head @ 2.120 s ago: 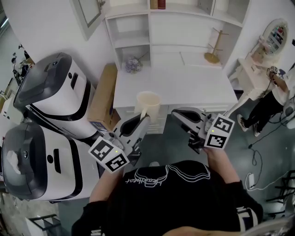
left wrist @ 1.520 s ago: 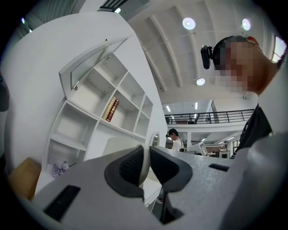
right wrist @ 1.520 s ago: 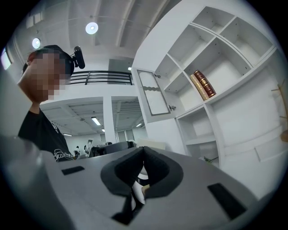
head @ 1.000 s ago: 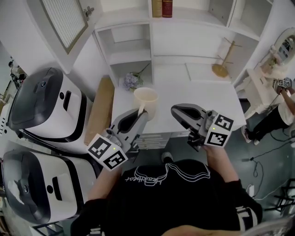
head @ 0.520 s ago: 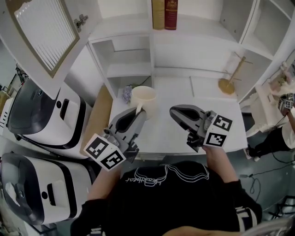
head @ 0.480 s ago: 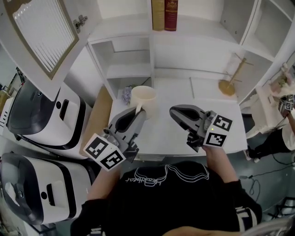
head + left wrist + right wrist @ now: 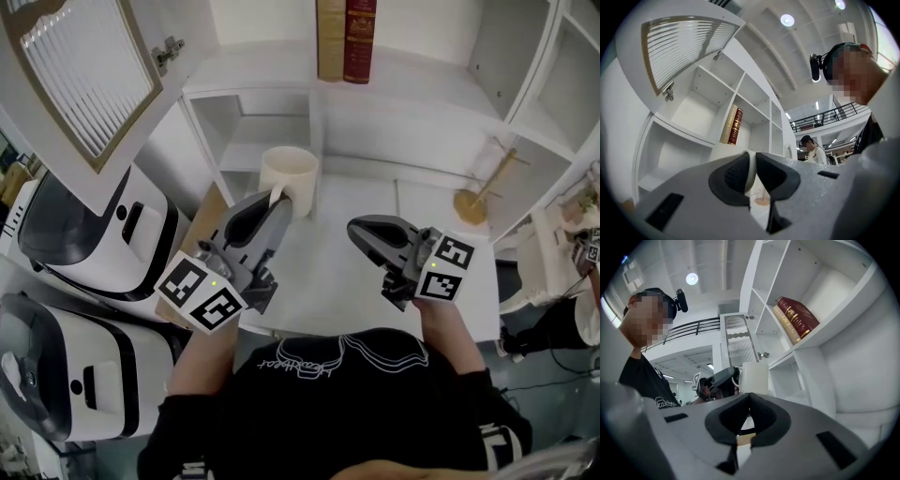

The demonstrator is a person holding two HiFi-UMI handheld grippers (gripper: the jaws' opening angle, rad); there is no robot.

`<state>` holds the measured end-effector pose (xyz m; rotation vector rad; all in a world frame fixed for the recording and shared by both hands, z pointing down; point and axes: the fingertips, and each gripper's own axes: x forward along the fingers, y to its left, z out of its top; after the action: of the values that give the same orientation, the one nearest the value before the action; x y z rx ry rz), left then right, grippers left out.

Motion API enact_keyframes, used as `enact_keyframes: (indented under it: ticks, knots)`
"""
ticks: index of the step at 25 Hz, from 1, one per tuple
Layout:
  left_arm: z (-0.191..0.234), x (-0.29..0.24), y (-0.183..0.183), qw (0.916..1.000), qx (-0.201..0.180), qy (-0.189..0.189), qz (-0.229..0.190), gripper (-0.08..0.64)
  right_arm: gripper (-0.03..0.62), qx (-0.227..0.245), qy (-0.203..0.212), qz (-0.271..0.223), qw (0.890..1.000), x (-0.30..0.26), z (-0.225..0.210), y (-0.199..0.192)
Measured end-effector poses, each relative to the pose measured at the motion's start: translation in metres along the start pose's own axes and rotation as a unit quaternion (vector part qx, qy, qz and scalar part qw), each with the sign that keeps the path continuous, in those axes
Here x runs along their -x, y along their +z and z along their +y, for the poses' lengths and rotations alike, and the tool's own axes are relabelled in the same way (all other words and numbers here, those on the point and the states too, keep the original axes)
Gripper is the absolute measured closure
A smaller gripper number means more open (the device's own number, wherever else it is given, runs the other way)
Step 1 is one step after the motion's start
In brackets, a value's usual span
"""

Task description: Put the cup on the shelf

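A cream cup [image 7: 289,174] hangs upright in front of the white shelf unit [image 7: 281,84], level with its lower left compartments. My left gripper [image 7: 278,200] is shut on the cup's handle; in the left gripper view a cream strip of the handle [image 7: 751,172] sits pinched between the pads. My right gripper [image 7: 354,228] hovers to the right of the cup over the white desk top [image 7: 328,281], shut and holding nothing. From the right gripper view the cup [image 7: 755,378] shows beyond the closed right gripper [image 7: 749,398].
Two books [image 7: 345,39] stand on the upper shelf. A cabinet door [image 7: 80,80] hangs open at upper left. A wooden mug stand [image 7: 478,192] sits on the desk at right. Two large white and black machines [image 7: 84,234] stand at left.
The left gripper has carried the cup up and forward, closer to the shelf compartments. The shelf now fills more of the view. The right gripper has kept its place beside it.
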<state>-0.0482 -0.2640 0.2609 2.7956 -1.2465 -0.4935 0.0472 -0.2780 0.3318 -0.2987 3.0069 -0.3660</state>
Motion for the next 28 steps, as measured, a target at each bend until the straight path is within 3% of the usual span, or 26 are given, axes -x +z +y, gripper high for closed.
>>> enact_keyframes:
  ticks: [12,18,28]
  knots:
    - [0.033,-0.024,0.059,0.9972,-0.06,0.021,-0.038,0.514,0.586,0.007,0.014,-0.003,1.0,-0.019,-0.01,0.006]
    - [0.058,-0.041,0.087,0.9946,-0.087,0.016,-0.054,0.514,0.586,0.005,-0.01,-0.005,1.0,-0.025,-0.026,0.012]
    - [0.099,-0.07,0.119,0.9925,-0.095,-0.004,-0.077,0.514,0.586,0.01,-0.047,-0.021,0.999,-0.038,-0.051,0.031]
